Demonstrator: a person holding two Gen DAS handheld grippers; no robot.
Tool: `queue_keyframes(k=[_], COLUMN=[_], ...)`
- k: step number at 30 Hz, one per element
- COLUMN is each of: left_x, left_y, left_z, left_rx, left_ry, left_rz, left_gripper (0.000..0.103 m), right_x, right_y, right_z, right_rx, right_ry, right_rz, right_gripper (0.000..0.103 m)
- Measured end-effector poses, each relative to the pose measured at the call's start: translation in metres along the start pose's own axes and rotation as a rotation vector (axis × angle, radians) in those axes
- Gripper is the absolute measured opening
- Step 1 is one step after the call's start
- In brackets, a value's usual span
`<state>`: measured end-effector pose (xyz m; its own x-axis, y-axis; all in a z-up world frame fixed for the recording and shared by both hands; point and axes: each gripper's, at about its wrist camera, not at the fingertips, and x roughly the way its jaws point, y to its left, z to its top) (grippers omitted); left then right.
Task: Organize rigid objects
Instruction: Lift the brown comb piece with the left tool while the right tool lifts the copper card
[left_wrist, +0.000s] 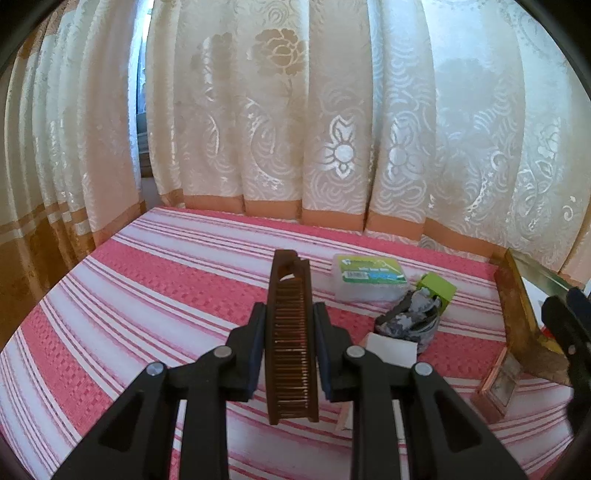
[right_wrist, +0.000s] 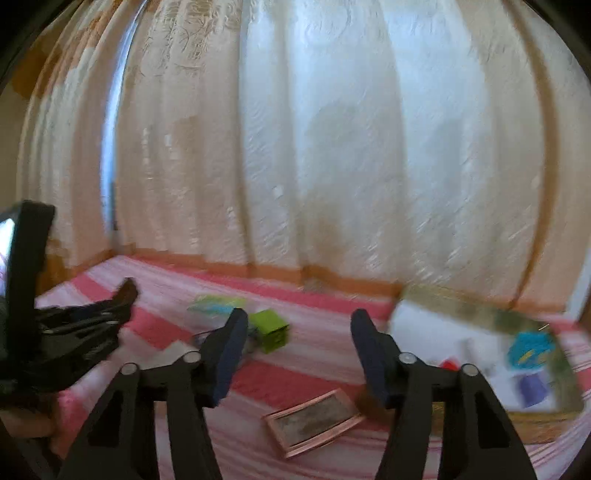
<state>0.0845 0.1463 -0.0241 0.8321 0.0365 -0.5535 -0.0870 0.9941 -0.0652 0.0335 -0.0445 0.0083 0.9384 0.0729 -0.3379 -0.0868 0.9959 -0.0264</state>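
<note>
My left gripper (left_wrist: 289, 334) is shut on a dark brown comb (left_wrist: 290, 332), held on edge above the pink striped cloth (left_wrist: 147, 288). The comb's tip also shows at the left of the right wrist view (right_wrist: 125, 293). My right gripper (right_wrist: 297, 345) is open and empty above the cloth. Below it lies a small copper-framed picture (right_wrist: 314, 422), also in the left wrist view (left_wrist: 496, 384). A gold-framed tray (right_wrist: 476, 314) with small coloured items sits at right. The right wrist view is blurred.
A clear plastic box with a green label (left_wrist: 367, 277), a green box (left_wrist: 437, 291), a dark crumpled item (left_wrist: 408, 319) and a white card (left_wrist: 391, 349) lie mid-cloth. Cream patterned curtains (left_wrist: 295, 110) hang behind the surface.
</note>
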Motion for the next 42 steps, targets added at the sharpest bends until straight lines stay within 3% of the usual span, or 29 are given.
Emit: queue_keyframes(k=[2, 5, 8, 11, 15, 21, 24, 26, 29, 31, 33, 37, 42], left_x=[0.001, 0.0, -0.002, -0.002, -0.001, -0.003, -0.004, -0.005, -0.003, -0.002, -0.003, -0.002, -0.001], left_y=[0.002, 0.003, 0.003, 0.003, 0.001, 0.0, 0.001, 0.002, 0.003, 0.002, 0.001, 0.001, 0.0], left_z=[0.0, 0.002, 0.003, 0.003, 0.003, 0.005, 0.006, 0.006, 0.006, 0.007, 0.007, 0.006, 0.006], left_rx=[-0.003, 0.007, 0.008, 0.013, 0.022, 0.023, 0.021, 0.02, 0.02, 0.025, 0.033, 0.031, 0.034], left_ry=[0.003, 0.002, -0.004, 0.001, 0.013, 0.005, 0.001, 0.0, 0.011, 0.013, 0.011, 0.019, 0.022], left_rz=[0.0, 0.015, 0.017, 0.018, 0.014, 0.02, 0.022, 0.022, 0.019, 0.016, 0.019, 0.02, 0.025], left_gripper=[0.024, 0.024, 0.024, 0.024, 0.024, 0.024, 0.024, 0.024, 0.024, 0.024, 0.024, 0.024, 0.024], right_x=[-0.003, -0.003, 0.004, 0.016, 0.042, 0.06, 0.075, 0.078, 0.082, 0.081, 0.08, 0.072, 0.07], right_y=[-0.014, -0.025, -0.031, -0.024, -0.011, -0.018, -0.021, -0.018, -0.014, -0.02, -0.028, -0.035, -0.018], right_z=[0.002, -0.008, -0.019, -0.025, -0.041, -0.044, -0.049, -0.045, -0.041, -0.041, -0.042, -0.045, -0.046], right_rx=[0.08, 0.088, 0.137, 0.137, 0.054, 0.086, 0.131, 0.126, 0.107, 0.117, 0.133, 0.161, 0.051], right_ry=[0.009, 0.067, 0.169, 0.26, 0.414, 0.463, 0.528, 0.516, 0.495, 0.489, 0.489, 0.496, 0.506], right_rz=[0.059, 0.068, 0.147, 0.192, 0.135, 0.027, 0.021, 0.027, 0.114, 0.215, 0.257, 0.239, 0.16], right_gripper=[0.06, 0.062, 0.077, 0.08, 0.082, 0.083, 0.083, 0.082, 0.054, 0.053, 0.053, 0.053, 0.055])
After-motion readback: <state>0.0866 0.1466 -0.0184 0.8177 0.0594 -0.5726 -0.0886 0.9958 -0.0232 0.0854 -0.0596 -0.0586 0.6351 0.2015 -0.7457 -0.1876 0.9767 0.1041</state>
